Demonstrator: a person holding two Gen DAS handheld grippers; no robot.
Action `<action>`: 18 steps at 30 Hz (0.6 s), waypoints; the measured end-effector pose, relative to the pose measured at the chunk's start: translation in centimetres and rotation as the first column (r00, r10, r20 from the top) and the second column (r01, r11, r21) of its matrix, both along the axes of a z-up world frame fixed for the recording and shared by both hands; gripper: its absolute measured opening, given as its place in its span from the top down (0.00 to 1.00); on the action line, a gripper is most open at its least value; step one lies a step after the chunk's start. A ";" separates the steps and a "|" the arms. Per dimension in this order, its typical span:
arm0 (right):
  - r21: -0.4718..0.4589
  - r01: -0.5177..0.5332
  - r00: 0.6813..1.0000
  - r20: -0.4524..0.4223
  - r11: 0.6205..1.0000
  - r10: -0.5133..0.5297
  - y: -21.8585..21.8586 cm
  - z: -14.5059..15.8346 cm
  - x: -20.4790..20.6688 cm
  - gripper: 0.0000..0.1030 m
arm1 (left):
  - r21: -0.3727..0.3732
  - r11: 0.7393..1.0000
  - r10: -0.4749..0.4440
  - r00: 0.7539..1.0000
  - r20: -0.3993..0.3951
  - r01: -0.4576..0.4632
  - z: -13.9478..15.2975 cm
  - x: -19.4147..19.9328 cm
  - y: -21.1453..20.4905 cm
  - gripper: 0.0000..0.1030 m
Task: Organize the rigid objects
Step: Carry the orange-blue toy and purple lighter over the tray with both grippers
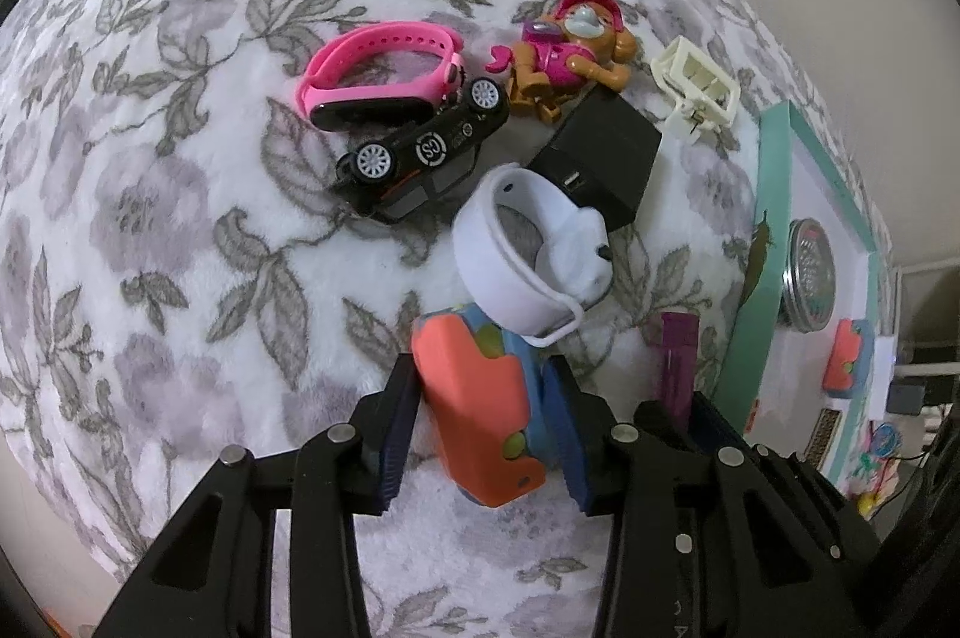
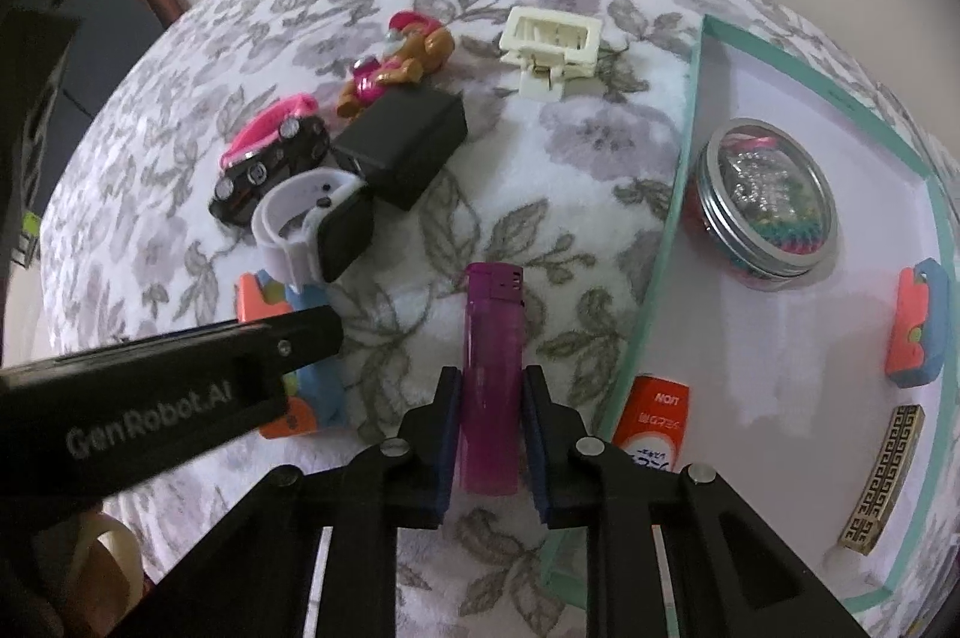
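While both tongs pointed down at the floral blanket (image 1: 180, 230), my left tongs (image 1: 483, 434) clamped the orange-blue block (image 1: 474, 410) beside the white band (image 1: 516, 248); my right tongs (image 2: 491, 443) had closed narrow onto the purple lighter (image 2: 491, 368), just left of the teal tray (image 2: 672, 242).

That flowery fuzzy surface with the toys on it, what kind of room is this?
Probably a home, perhaps a bedroom: a plush floral blanket underlies a toy car, a pup figure and a teal-rimmed tray of trinkets.
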State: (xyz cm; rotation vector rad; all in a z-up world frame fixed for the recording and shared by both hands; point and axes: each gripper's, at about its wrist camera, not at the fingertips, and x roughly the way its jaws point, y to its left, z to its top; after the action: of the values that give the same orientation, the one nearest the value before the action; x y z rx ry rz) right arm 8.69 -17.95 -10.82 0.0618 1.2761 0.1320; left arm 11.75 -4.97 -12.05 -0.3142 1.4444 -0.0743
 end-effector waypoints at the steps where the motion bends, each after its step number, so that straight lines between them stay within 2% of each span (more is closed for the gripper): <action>1: 0.007 0.005 1.000 0.006 1.000 -0.005 -0.1 0.2 0.0 0.79 | -0.007 1.000 0.003 1.000 0.003 -0.003 0.1 0.0 0.2 0.59; 18: 0.020 0.035 0.997 0.066 0.999 -0.036 -0.5 2.0 -0.1 0.80 | -0.041 0.999 -0.003 0.995 0.103 0.008 4.2 -0.3 1.2 0.63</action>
State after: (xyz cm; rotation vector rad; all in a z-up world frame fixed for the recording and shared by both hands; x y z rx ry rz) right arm 8.63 -18.49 -8.86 0.0954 1.2069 0.1149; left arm 11.43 -3.74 -7.87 -0.3360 1.3434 -0.1236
